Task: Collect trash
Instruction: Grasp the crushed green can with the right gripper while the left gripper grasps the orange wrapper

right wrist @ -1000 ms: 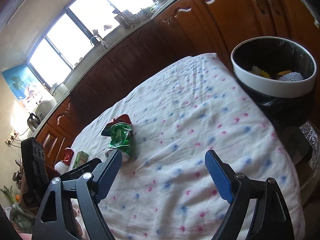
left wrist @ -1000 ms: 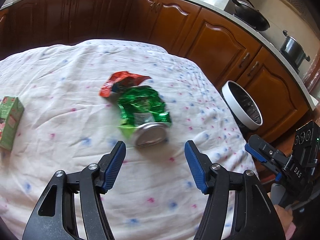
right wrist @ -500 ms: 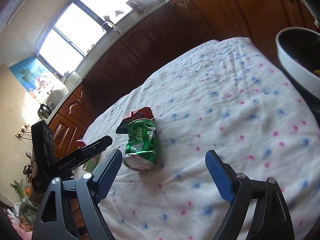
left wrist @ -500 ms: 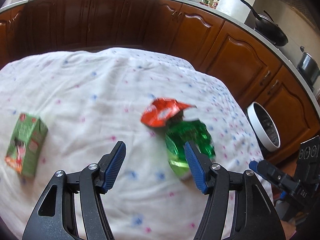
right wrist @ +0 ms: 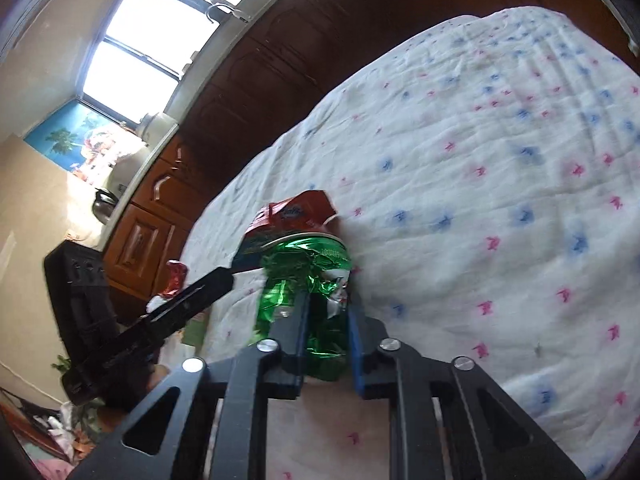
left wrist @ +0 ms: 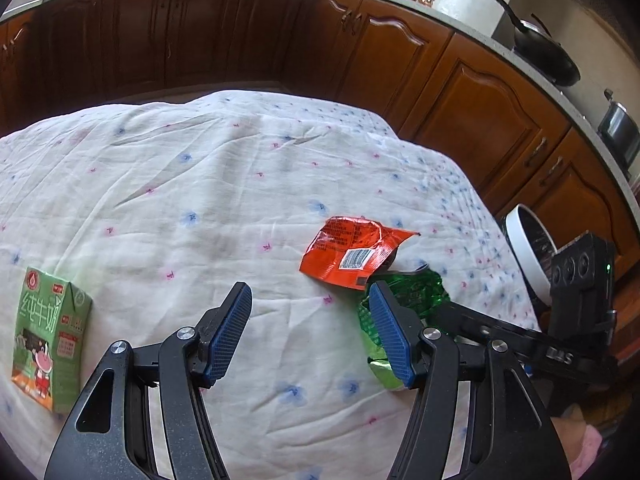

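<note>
The right gripper (right wrist: 326,354) is nearly closed, its blue ribbed pads pressed against both sides of a crushed green soda can (right wrist: 316,300). The can's thin metal is crumpled into shiny folds, and its round silver rim faces away from the camera. It lies on the cloth-covered counter (right wrist: 500,200), a soft white quilted fabric, wrinkled, dotted with small pink and blue flower prints.

Just behind the can, touching it, lies a red snack wrapper (right wrist: 292,216), a flat glossy foil packet with a torn, curled edge. In the left wrist view the wrapper (left wrist: 352,254) shows a white barcode patch, and the can (left wrist: 404,300) sits partly hidden behind the left gripper's right finger, with the right gripper's black frame (left wrist: 520,344) reaching in to it.

The left gripper (left wrist: 310,336) hangs wide open over bare cloth and holds nothing; its blue pads (left wrist: 230,332) have a fine ridged texture on black plastic arms. Well to its left stands a green rectangular milk carton (left wrist: 48,340), printed with a cartoon cow, resting on the counter (left wrist: 200,184).

Off the counter's right edge stands a round trash bin (left wrist: 524,256) with a white rim and dark liner. Beyond are brown wooden cabinets (left wrist: 472,112) with arched panel doors, and a black frying pan (left wrist: 544,60) on the stone worktop.
</note>
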The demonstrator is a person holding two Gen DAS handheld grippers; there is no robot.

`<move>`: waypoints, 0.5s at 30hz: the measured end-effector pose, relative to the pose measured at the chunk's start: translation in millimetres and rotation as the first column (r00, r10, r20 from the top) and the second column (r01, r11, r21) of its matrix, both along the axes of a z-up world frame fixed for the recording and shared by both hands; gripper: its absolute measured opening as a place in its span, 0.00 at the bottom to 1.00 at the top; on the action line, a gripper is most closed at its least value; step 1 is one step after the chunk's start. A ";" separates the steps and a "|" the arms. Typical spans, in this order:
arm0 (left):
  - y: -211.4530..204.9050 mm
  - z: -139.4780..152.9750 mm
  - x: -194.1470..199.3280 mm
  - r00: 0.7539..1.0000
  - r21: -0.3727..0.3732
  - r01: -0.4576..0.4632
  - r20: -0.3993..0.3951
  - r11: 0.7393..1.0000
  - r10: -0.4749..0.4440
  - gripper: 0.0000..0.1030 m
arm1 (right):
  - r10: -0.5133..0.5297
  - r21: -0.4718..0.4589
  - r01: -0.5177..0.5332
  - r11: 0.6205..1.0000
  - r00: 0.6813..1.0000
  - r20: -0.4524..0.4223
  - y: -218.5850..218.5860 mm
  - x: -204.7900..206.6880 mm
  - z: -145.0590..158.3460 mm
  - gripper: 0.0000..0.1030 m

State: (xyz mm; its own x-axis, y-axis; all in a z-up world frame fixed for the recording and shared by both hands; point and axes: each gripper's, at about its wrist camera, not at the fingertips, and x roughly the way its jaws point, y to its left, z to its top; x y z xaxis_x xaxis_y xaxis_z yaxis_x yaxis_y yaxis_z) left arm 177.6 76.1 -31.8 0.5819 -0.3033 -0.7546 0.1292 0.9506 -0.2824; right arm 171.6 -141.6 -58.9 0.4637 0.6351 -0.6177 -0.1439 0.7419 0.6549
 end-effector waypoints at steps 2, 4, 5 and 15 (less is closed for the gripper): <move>-2.7 -1.4 2.9 1.000 0.015 0.004 -0.003 1.000 -0.004 0.60 | -0.014 -0.001 0.014 1.000 1.000 0.019 -8.9 -10.8 6.2 0.11; -6.1 -2.0 6.3 1.000 0.014 0.015 -0.005 1.000 -0.015 0.60 | -0.039 0.005 0.039 0.999 0.999 0.031 -20.9 -20.7 10.2 0.11; -8.7 -2.3 7.8 1.000 0.020 0.021 -0.004 1.000 -0.021 0.60 | -0.056 0.015 0.056 0.998 0.998 0.033 -28.3 -25.7 11.3 0.11; -49.3 -2.1 20.8 0.995 0.070 0.100 0.021 0.992 -0.102 0.60 | -0.233 0.076 0.227 0.971 0.968 0.093 -102.1 -84.8 30.5 0.11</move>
